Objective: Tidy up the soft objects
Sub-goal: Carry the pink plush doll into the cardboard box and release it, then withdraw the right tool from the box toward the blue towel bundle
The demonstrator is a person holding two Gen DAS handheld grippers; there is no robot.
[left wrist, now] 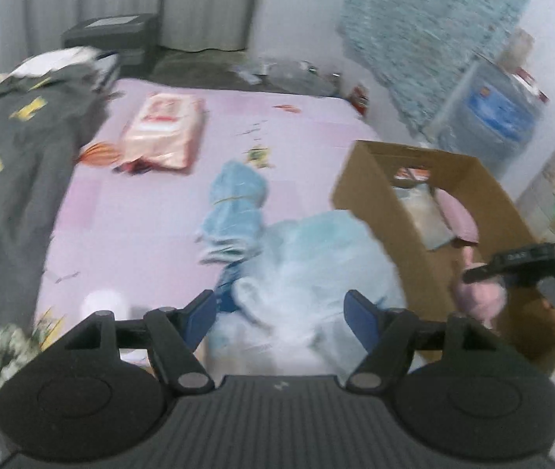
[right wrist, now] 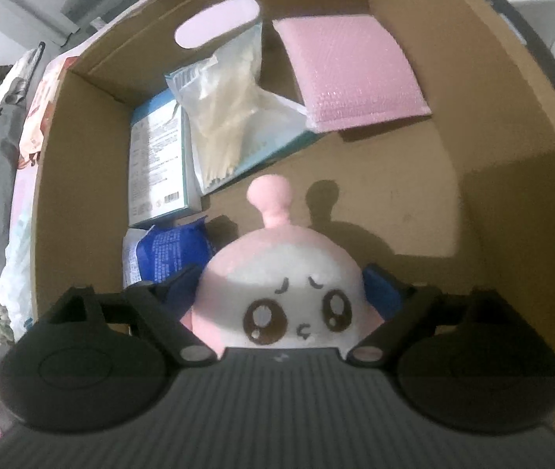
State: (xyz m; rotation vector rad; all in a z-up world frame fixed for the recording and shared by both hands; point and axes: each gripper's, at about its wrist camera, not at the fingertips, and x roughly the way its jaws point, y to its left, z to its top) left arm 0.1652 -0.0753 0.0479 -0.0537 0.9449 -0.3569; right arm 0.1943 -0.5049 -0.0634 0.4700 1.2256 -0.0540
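Your right claw (right wrist: 279, 297) sits inside the cardboard box (right wrist: 492, 203), jaws apart around the pink plush toy (right wrist: 277, 273); bubble mailer (right wrist: 351, 74) at 1 o'clock. Left claw (left wrist: 279, 312) spread, empty, over the bed (left wrist: 128, 211).

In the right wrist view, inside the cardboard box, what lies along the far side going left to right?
Teal box → clear bag of white strips → pink bubble mailer.
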